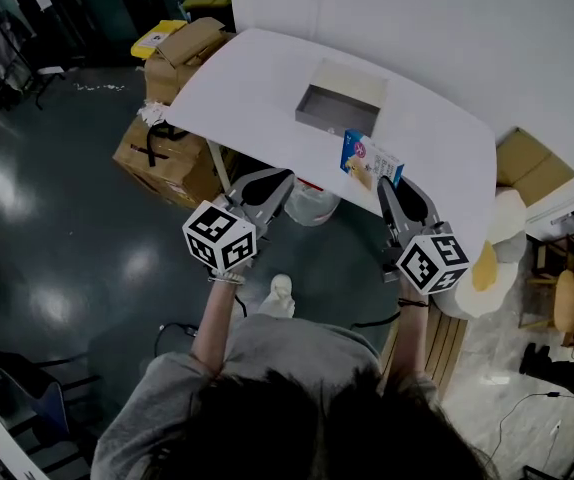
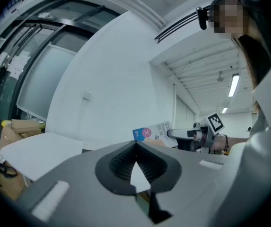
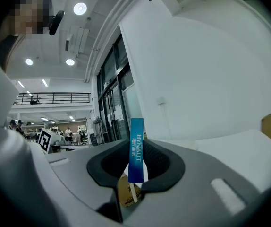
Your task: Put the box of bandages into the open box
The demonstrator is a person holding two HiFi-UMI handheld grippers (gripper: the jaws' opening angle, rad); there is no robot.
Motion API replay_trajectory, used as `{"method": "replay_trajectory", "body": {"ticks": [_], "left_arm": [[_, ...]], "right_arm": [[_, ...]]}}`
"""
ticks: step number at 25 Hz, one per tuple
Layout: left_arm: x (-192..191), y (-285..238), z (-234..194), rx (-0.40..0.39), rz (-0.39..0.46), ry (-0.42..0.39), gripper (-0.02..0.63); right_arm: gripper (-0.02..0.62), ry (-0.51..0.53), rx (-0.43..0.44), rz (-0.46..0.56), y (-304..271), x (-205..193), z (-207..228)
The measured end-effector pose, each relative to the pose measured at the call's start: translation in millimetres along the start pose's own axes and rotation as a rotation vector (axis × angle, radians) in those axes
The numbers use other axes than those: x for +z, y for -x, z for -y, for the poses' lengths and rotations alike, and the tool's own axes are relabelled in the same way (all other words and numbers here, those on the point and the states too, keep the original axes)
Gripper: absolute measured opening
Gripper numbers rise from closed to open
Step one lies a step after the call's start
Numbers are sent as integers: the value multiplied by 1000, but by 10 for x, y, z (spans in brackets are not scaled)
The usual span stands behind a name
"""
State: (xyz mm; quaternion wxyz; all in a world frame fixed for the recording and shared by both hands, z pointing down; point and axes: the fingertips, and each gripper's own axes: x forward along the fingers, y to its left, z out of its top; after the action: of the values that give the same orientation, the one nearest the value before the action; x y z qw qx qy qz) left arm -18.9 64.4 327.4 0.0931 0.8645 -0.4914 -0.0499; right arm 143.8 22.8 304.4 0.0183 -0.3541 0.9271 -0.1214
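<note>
One box of bandages (image 1: 370, 160), blue and white, is up in the air, just above the bench's (image 1: 267, 78) near edge. Your right tool (image 1: 395, 188) is clamped on it. The right gripper view shows its narrow blue side standing upright between the pads. It looks like a light, thin card carton: stiff enough to carry, but probably easy to dent and a bit glossy, so keep the squeeze modest. The hold seems to be across the slim faces near one end, so expect the far end to droop or swing. The open box (image 1: 332, 120) sits further in on the bench, well apart from the carton, with nothing visible inside. Your left tool (image 2: 135, 148) is level beside the right one, with its tips together on nothing.
</note>
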Motion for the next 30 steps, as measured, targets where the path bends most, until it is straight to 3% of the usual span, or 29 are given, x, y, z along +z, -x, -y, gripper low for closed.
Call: {"method": "replay_trajectory", "body": {"ticks": [13,30], "left_arm": [[145,-269,-565,-50,22,29,-6],[114,-650,-922,-95,-14,24,-6]], "right_arm": [[92,9,-30,1,-621,98,49],[92,-31,-85,32,-981,102,336]]}}
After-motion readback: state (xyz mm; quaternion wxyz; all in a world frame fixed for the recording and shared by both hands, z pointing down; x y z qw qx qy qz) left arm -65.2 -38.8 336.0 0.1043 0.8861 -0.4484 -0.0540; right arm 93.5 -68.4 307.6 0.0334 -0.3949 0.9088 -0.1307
